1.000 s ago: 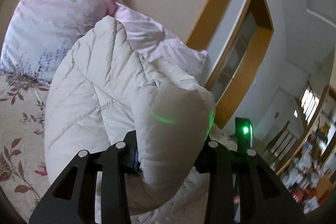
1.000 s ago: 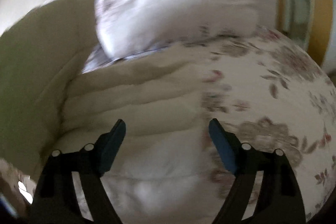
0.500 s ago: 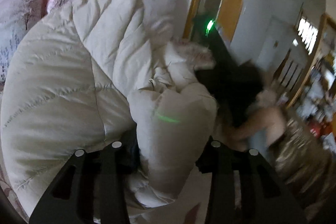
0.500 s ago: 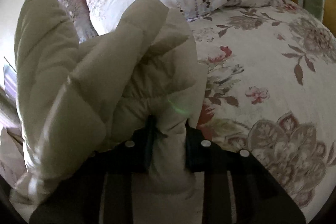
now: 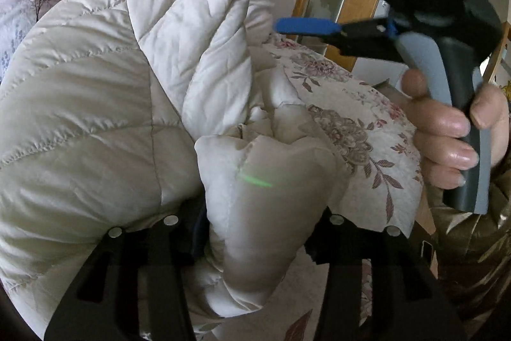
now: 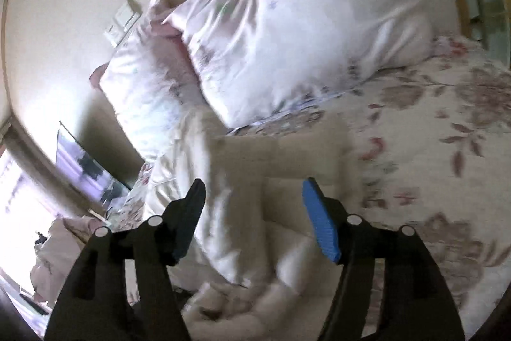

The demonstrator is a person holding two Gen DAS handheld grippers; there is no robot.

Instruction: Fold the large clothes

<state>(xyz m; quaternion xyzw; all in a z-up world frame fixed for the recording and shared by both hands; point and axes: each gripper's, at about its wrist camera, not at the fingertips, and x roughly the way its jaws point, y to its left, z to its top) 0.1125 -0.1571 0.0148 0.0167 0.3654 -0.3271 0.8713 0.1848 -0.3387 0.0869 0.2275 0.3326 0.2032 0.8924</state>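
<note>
Since half a second ago your right gripper (image 6: 254,216) has let go and stands open over the quilted coat (image 5: 95,104) at frame centre; your left gripper (image 5: 265,232) clamps one bunched fold, which could slip, spoiling the fold

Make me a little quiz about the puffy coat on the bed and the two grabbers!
1. True or false: the left gripper is pinching a fold of the puffy coat.
2. The right gripper is: A) open, B) clamped on a pillow, C) holding a book.
3. Fill in: the bedspread has a ____ pattern.

Key: 1 true. 2 A: its jaws stand apart over the coat. 3 flower.
</note>
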